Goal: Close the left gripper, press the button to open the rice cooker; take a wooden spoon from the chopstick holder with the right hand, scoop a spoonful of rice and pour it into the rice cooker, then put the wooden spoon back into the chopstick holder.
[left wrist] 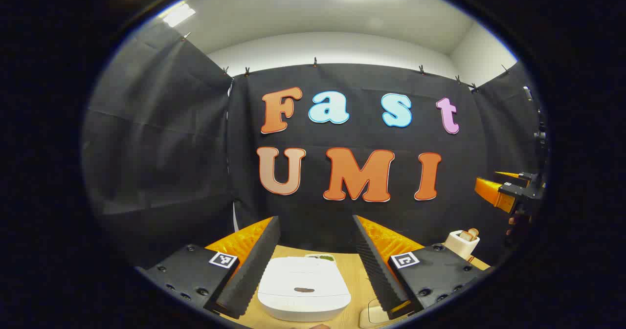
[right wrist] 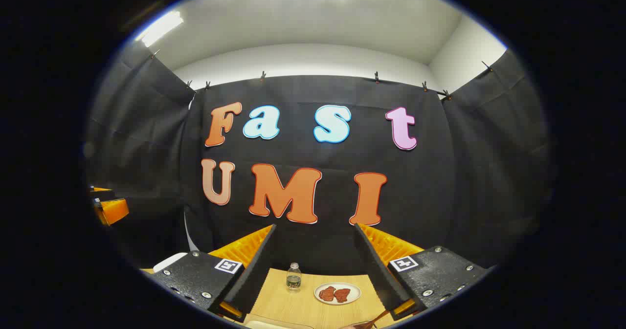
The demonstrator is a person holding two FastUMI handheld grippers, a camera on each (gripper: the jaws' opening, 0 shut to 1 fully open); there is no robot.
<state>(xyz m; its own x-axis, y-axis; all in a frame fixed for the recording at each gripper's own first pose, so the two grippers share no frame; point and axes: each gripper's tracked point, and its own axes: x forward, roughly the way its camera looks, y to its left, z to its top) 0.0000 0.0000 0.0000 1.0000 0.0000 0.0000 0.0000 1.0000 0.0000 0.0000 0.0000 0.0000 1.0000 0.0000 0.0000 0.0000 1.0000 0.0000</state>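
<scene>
Lying closed on the worktop (left wrist: 352, 275) below and ahead of the released left gripper (left wrist: 313, 251), the rice cooker (left wrist: 303, 295) is framed between its spread fingers; the right gripper (right wrist: 313, 260) is likewise held spread.

Free air above rice cooker (left wrist: 303, 290)

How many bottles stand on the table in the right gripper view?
1: a small clear bottle stands upright at the table's far edge, left of the plate. Others may sit behind the fingers.
</scene>
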